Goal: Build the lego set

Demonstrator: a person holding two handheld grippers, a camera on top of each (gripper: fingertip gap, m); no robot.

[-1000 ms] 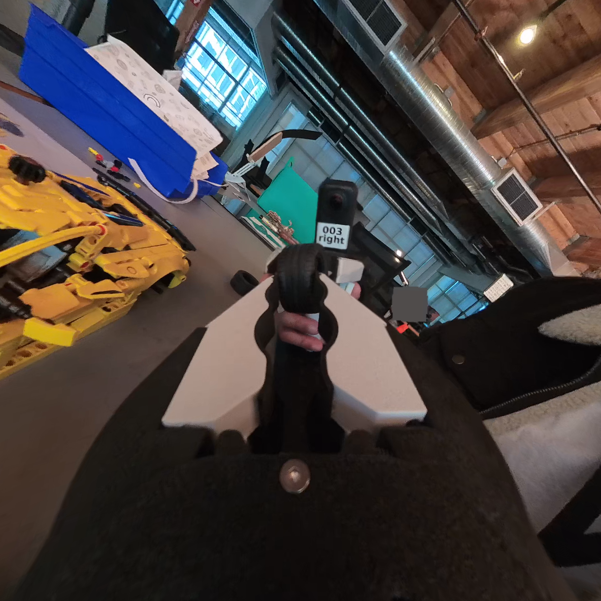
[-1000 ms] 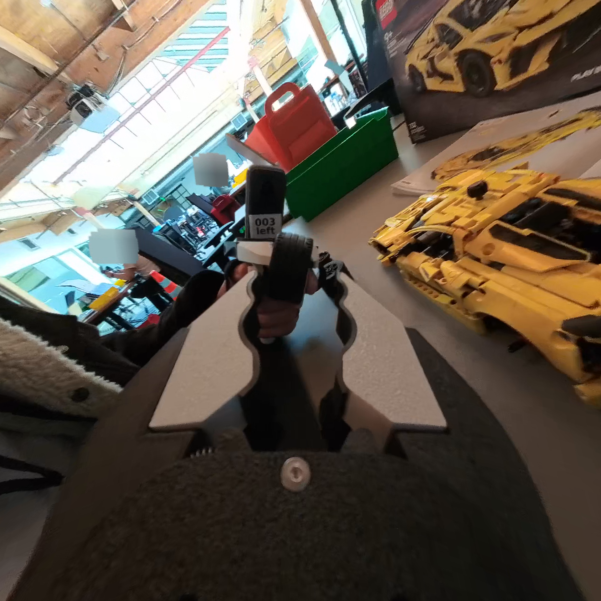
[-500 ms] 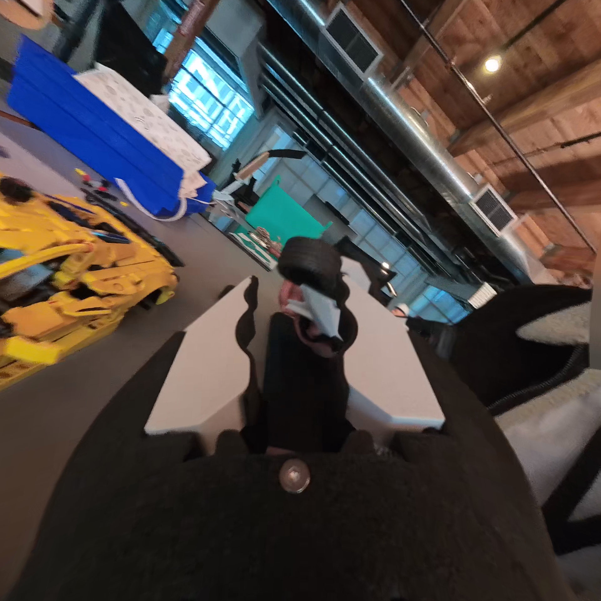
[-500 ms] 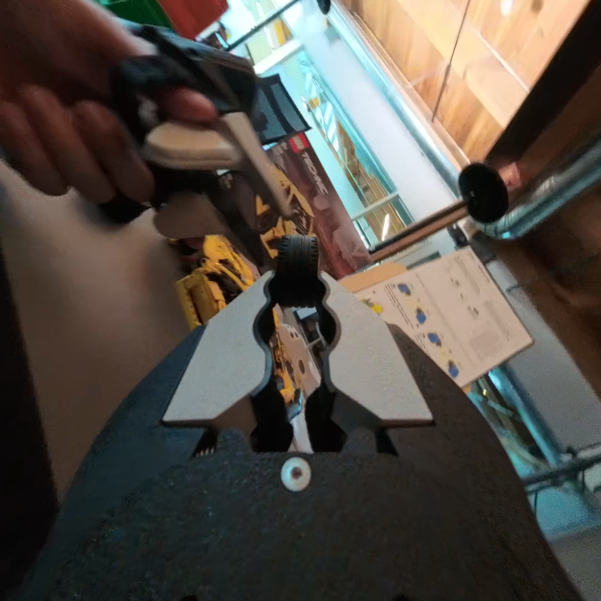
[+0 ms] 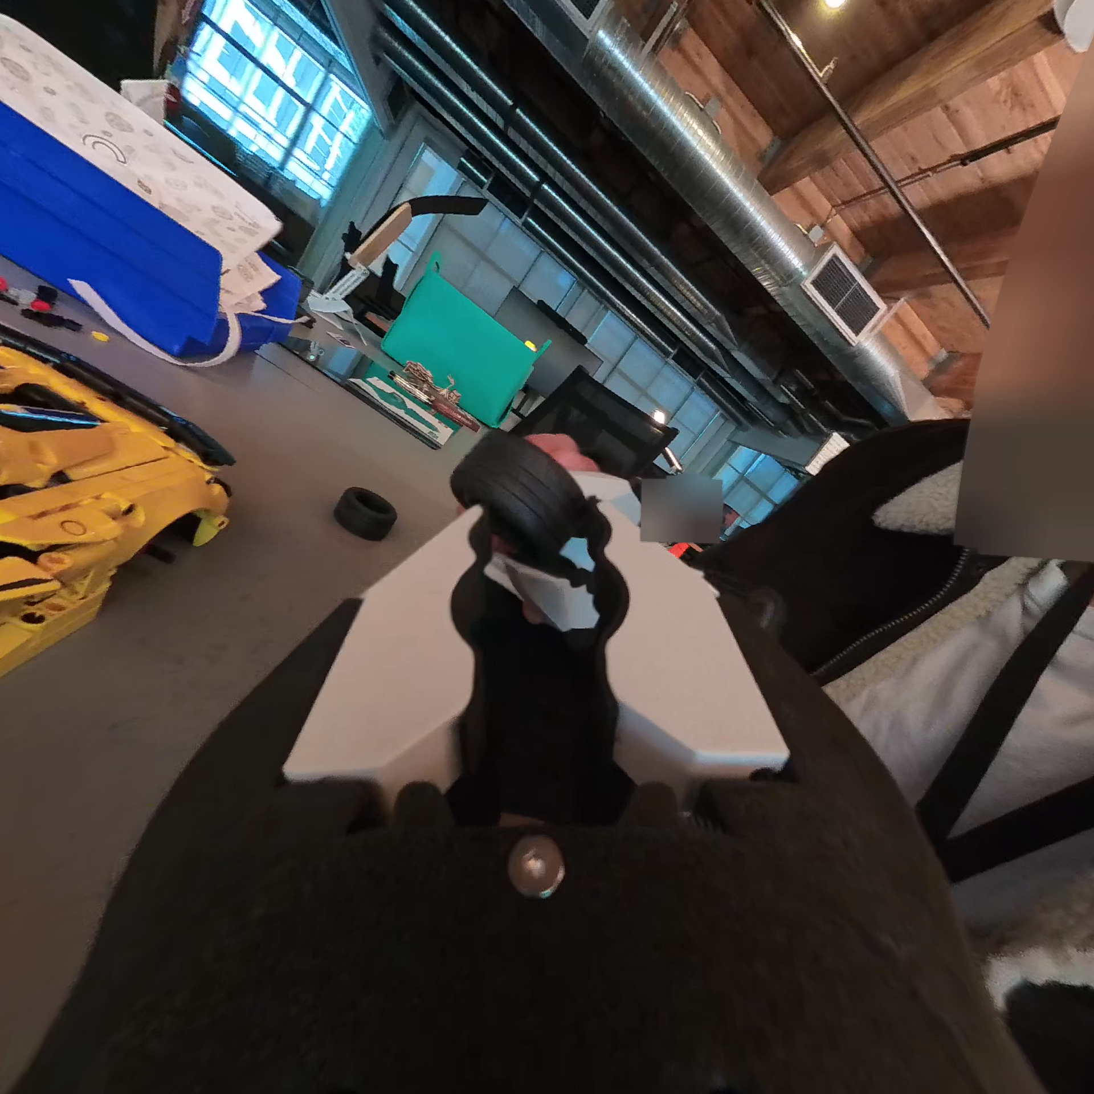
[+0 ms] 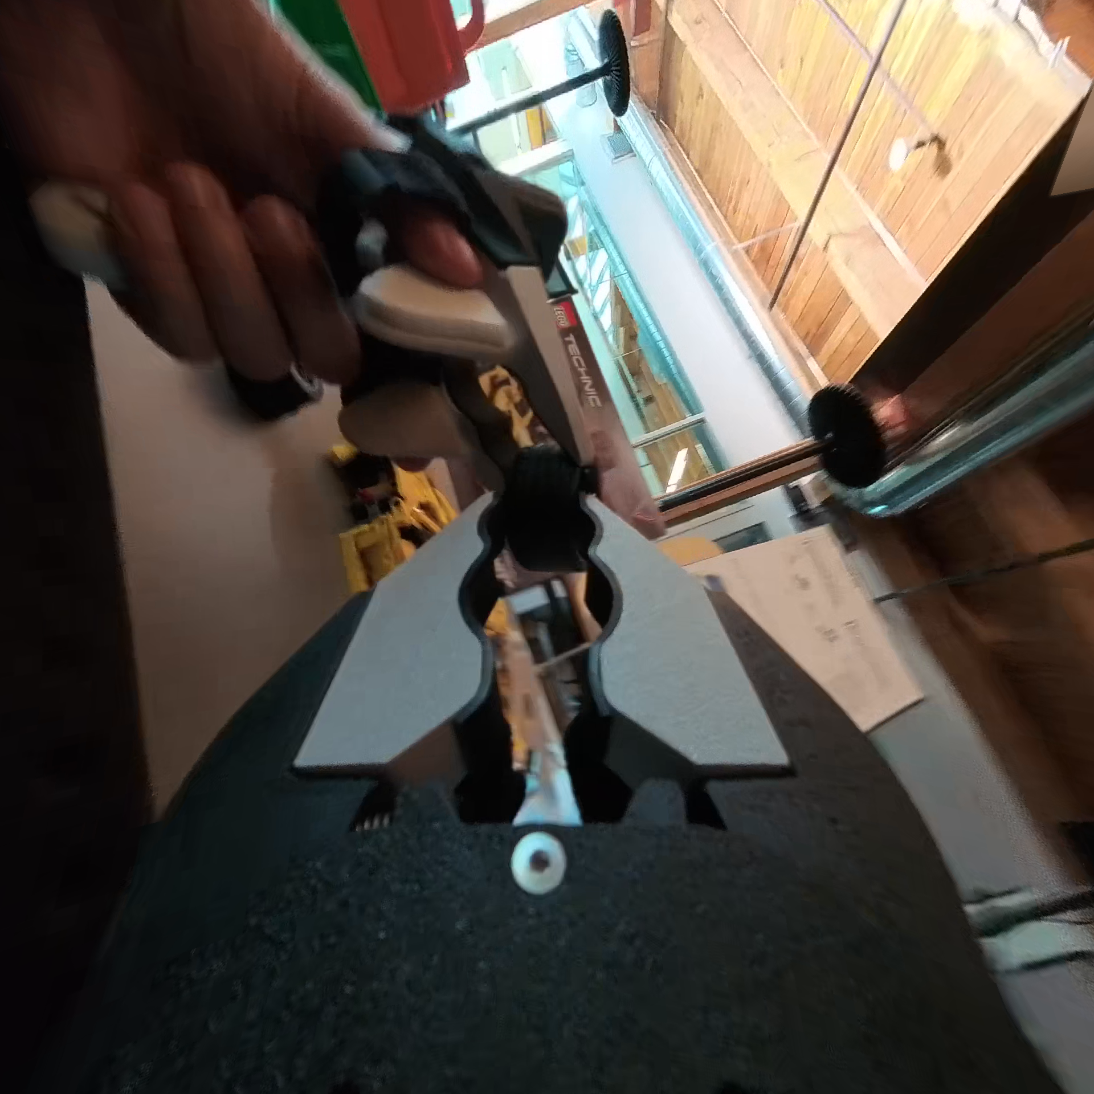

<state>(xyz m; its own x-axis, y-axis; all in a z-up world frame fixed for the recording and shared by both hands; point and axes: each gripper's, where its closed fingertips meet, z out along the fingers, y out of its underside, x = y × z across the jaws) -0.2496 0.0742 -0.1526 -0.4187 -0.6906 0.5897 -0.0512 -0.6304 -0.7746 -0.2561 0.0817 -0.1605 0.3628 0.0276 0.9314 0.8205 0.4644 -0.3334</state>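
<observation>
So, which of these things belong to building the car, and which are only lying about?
For the job: tire in the right gripper, loose tire on the table, yellow car, instruction sheet.
Lying about: blue bin, green bag.

A wheel (image 5: 521, 497) was held up at the tips of the left gripper (image 5: 536, 533), above the table (image 5: 177, 681). Left of it, the car model (image 5: 77, 503) sat on the table, a loose tyre (image 5: 365, 512) lying between them. Behind the model a bin (image 5: 89, 237) stood, seemingly papers (image 5: 148, 160) on top.
</observation>
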